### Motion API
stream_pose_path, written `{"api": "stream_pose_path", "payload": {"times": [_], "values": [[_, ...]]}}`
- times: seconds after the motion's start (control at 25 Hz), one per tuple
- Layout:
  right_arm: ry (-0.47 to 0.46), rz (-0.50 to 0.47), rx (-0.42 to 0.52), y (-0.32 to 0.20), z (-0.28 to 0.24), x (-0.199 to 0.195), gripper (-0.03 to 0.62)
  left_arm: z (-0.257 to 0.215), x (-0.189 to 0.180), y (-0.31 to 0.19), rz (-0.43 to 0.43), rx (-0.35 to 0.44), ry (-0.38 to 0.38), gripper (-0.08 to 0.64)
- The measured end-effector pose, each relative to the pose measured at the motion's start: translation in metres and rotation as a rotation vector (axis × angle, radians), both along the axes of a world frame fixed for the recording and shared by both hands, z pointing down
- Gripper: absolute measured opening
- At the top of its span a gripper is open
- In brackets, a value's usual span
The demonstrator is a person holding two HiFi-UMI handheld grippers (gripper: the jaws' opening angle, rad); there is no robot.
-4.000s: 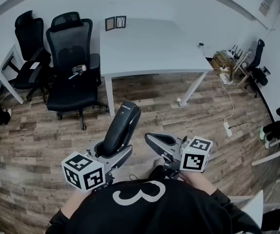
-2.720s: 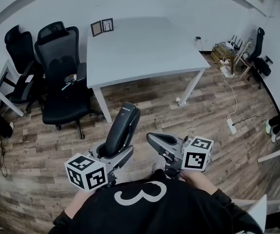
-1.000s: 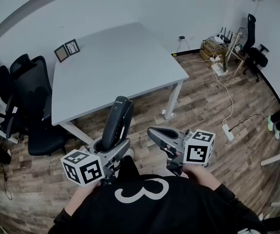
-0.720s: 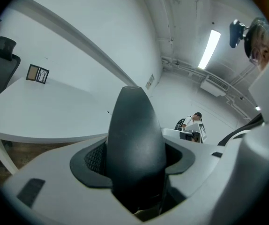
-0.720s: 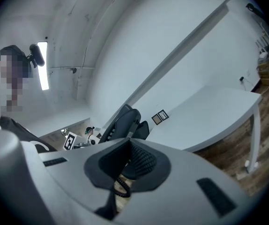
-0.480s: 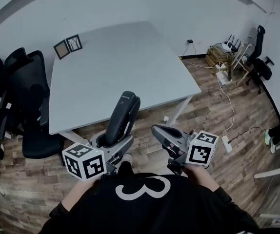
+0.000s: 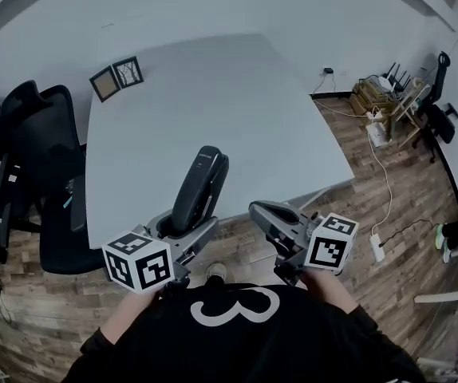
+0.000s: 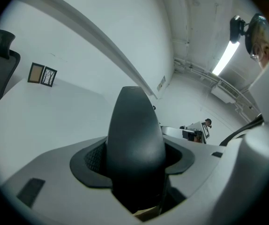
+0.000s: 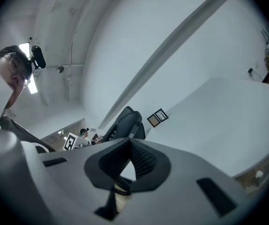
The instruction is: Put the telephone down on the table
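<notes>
A black telephone handset (image 7: pixel 199 188) stands tilted upward, with my left gripper (image 7: pixel 183 231) shut on its lower end. In the left gripper view the handset (image 8: pixel 134 125) fills the space between the grey jaws and hides the pads. It hangs above the near edge of the white table (image 7: pixel 213 102) without touching it. To its right my right gripper (image 7: pixel 270 218) is held at the same height, jaws together and empty. In the right gripper view its dark pads (image 9: pixel 144 165) meet with nothing between them, and the table (image 9: pixel 219 116) stretches ahead.
Two small picture frames (image 7: pixel 116 78) stand at the table's far left corner. Black office chairs (image 7: pixel 29 134) crowd the table's left side. On the wooden floor at the right lie a cable and a power strip (image 7: pixel 375 246), with more clutter (image 7: pixel 381 94) by the wall.
The person has stepped up to the table, so its near edge now lies under the handset. Both grippers keep the same pose and the grip on the handset is unchanged.
</notes>
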State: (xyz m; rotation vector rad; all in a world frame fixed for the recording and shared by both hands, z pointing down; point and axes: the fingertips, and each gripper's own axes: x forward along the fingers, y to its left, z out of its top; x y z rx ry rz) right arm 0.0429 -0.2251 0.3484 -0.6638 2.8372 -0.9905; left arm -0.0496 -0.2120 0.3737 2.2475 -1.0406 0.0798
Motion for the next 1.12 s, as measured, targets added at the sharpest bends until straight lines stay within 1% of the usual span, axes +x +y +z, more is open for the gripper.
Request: {"api": "stream_pose_path", "payload": {"times": [0.16, 0.28, 0.44, 0.52, 0.84, 1.12], "values": [[0.005, 0.005, -0.003, -0.020, 0.003, -0.010, 0.009, 0.006, -0.010, -0.022, 0.004, -0.012, 0.007, 0.291], [0.008, 0.020, -0.007, -0.046, 0.003, -0.021, 0.008, 0.007, -0.023, -0.050, 0.009, -0.022, 0.018, 0.291], [0.007, 0.044, -0.012, -0.069, 0.006, -0.028, 0.008, 0.010, -0.034, -0.075, 0.020, -0.021, -0.005, 0.291], [0.006, 0.049, -0.017, -0.075, 0.009, -0.031, 0.008, 0.013, -0.039, -0.082, 0.020, -0.019, -0.021, 0.291], [0.005, 0.061, -0.030, -0.096, 0.017, -0.044, 0.008, 0.023, -0.059, -0.109, 0.015, -0.021, -0.046, 0.291], [0.008, 0.106, -0.055, -0.107, 0.027, -0.037, 0.008, 0.046, -0.064, -0.130, 0.016, -0.071, -0.055, 0.291]]}}
